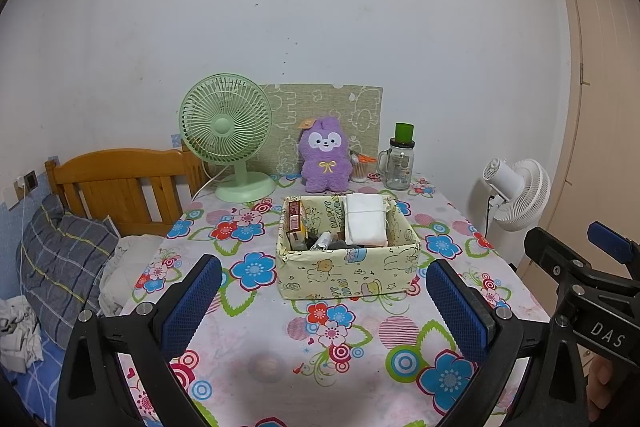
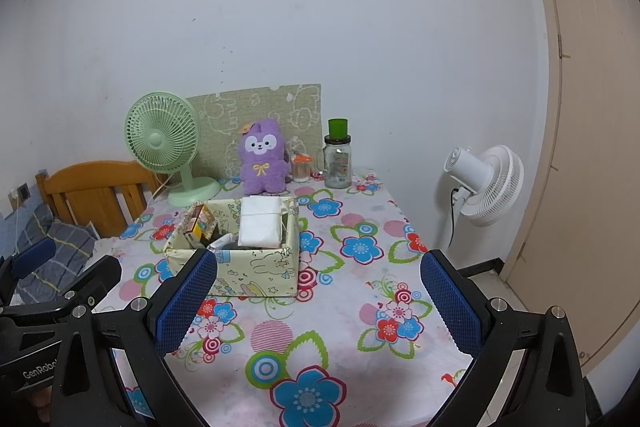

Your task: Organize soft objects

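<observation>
Both the left gripper (image 1: 324, 297) and the right gripper (image 2: 319, 293) hover with jaws spread wide, holding nothing. A fluffy purple plush rabbit (image 1: 323, 155) sits upright at the far edge of the flower-patterned table (image 1: 340, 339), just behind a pale yellow cartoon-print fabric box (image 1: 347, 269).

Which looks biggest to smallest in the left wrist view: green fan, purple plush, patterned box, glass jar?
1. patterned box, though it sits nearest the camera, which inflates it
2. green fan
3. purple plush
4. glass jar

Plain white wall (image 1: 320, 7), beige door (image 2: 592, 147) at right, wooden bed headboard (image 1: 120, 183) at left, floral-clothed table (image 2: 340, 307)
</observation>
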Demonstrator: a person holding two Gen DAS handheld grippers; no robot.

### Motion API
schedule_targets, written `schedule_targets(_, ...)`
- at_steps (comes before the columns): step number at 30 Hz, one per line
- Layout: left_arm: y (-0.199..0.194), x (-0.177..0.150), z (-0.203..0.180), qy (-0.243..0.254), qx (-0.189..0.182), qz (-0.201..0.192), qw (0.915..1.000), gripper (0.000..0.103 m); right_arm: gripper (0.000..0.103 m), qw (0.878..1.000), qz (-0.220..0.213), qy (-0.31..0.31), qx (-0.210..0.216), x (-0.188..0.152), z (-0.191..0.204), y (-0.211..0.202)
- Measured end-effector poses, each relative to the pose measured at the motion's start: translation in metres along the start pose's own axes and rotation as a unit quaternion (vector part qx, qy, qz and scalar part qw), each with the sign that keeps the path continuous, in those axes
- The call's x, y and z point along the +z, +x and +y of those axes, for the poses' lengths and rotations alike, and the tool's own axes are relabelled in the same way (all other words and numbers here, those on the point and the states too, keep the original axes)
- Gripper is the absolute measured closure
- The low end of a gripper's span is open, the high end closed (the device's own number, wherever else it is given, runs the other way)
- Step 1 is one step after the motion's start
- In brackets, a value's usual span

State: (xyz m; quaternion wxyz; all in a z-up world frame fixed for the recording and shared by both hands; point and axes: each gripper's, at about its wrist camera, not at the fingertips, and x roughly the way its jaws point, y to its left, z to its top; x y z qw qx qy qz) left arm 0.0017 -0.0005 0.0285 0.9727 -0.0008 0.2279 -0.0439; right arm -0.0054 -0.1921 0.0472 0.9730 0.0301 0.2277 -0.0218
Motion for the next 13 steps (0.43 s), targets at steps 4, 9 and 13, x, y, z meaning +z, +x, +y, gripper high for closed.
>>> schedule_targets(4, -0.0001, -0.0001, 0.0001, 0.0, 0.0, 0.0, 1.0, 0.0, 0.0, 1.0, 0.0, 0.0, 0.0, -0.0001, 0.0002, 0.0)
schedule_targets(9, 0.0, 0.0, 0.0002, 0.0, 0.0, 0.0, 1.0, 0.0, 0.0, 1.0, 0.001, 0.0, 0.0, 0.0003, 0.0, 0.0004)
schedule_targets(13, -0.0007, -0.0002, 0.0, 0.001, 0.003, -0.003, 1.0, 0.0, 0.0, 1.0, 0.0, 0.0, 0.001, 0.0004, -0.0001, 0.0003)
